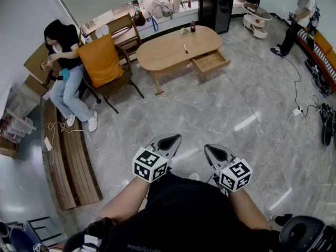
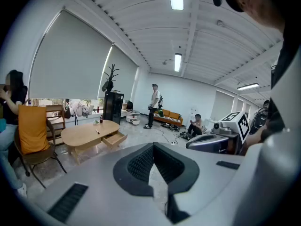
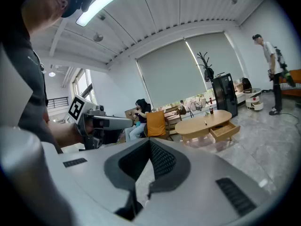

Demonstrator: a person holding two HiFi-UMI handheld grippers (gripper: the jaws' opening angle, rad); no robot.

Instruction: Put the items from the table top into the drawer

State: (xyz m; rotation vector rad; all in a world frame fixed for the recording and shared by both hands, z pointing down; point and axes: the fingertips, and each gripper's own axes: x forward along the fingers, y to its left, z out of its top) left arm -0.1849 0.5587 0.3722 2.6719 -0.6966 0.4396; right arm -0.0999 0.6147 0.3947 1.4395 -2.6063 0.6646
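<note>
Holding left gripper (image 1: 169, 139) and right gripper (image 1: 213, 151) low at 6 o'clock, jaws pressed together on nothing. Way off at 12: wooden table (image 1: 163, 52), drawer (image 1: 210, 62) pulled open, small stick-like item (image 1: 185, 48) and bottle (image 1: 192, 26) on top.

The left forearm (image 1: 125, 199) and right forearm (image 1: 245, 208) reach forward from six o'clock, holding the left gripper (image 1: 172, 137) angled toward one o'clock and the right gripper (image 1: 211, 149) toward eleven, near each other but apart, each with jaws closed tip to tip on nothing.
</note>
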